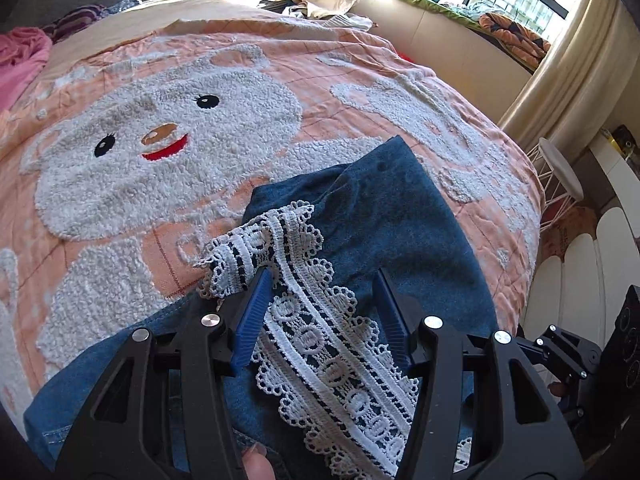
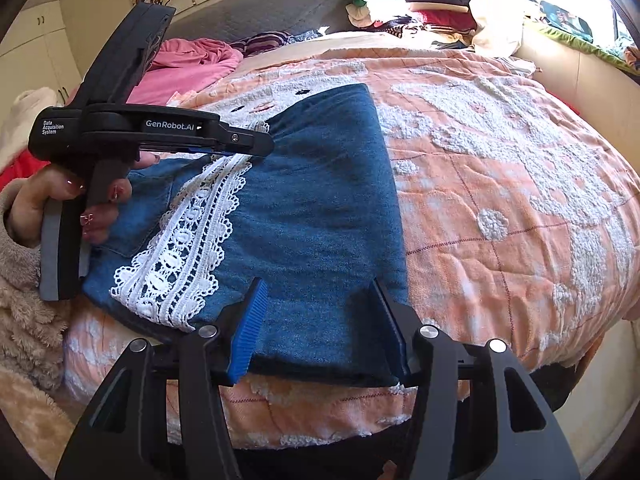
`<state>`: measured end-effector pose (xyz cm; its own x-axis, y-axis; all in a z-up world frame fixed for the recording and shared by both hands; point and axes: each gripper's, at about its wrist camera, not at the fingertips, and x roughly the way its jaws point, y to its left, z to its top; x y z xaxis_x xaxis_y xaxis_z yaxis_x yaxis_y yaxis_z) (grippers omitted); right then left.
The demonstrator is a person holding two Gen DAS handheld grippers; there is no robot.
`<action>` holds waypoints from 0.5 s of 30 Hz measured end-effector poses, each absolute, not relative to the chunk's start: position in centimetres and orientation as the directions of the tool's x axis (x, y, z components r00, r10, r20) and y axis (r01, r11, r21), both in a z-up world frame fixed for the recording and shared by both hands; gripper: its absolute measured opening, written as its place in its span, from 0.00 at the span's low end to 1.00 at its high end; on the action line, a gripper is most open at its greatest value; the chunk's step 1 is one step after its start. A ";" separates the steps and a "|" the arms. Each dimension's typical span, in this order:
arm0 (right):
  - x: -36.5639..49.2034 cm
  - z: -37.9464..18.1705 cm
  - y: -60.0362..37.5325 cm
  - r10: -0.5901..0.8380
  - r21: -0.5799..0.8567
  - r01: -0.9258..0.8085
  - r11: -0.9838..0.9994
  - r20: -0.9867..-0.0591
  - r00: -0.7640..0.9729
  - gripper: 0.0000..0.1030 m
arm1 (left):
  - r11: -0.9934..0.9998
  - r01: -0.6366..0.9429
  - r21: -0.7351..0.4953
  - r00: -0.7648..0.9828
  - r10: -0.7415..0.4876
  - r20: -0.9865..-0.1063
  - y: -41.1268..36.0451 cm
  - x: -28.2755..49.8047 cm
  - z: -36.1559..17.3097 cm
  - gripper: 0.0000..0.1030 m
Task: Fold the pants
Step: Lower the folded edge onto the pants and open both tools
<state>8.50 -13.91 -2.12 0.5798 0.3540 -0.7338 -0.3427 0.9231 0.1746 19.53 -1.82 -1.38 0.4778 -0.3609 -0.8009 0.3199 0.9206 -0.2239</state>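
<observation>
Pants [image 2: 320, 208]: laid folded on the bedspread [image 2: 500, 200] near its front edge, lace trim [image 2: 188, 240] turned uppermost.
Left gripper [image 1: 320, 276]: held apart over the lace, nothing pinched.
Right gripper [image 2: 318, 284]: jaws spread above the denim, nothing clamped, seemingly to let the fold settle.

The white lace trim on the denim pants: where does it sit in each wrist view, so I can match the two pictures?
Left wrist view: the white lace trim runs from the centre down to the bottom edge, between the left gripper's open fingers.
Right wrist view: the trim lies left of centre, slanting from under the left gripper toward the pants' near left corner.
Shared landmark: the rabbit face on the peach bedspread.
</observation>
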 end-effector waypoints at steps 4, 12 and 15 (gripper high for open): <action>8.3 -1.9 -14.0 0.362 0.188 -0.339 0.922 -0.731 0.578 0.52 | 0.923 0.311 -0.228 0.491 -0.361 -0.793 -1.9 19.0 -0.9 0.44; 8.1 -1.0 -14.1 0.358 0.189 -0.330 0.925 -0.727 0.586 0.56 | 0.923 0.309 -0.230 0.524 -0.366 -0.769 -1.3 17.0 1.1 0.54; 7.8 -0.4 -14.0 0.353 0.179 -0.331 0.927 -0.716 0.602 0.61 | 0.925 0.304 -0.229 0.547 -0.366 -0.753 -0.8 16.1 2.3 0.59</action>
<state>7.82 -14.03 -0.35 0.6017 0.3530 -0.7164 -0.3306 0.9266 0.1790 16.06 -0.75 2.30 0.5472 -0.3664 -0.7525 0.3040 0.9247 -0.2293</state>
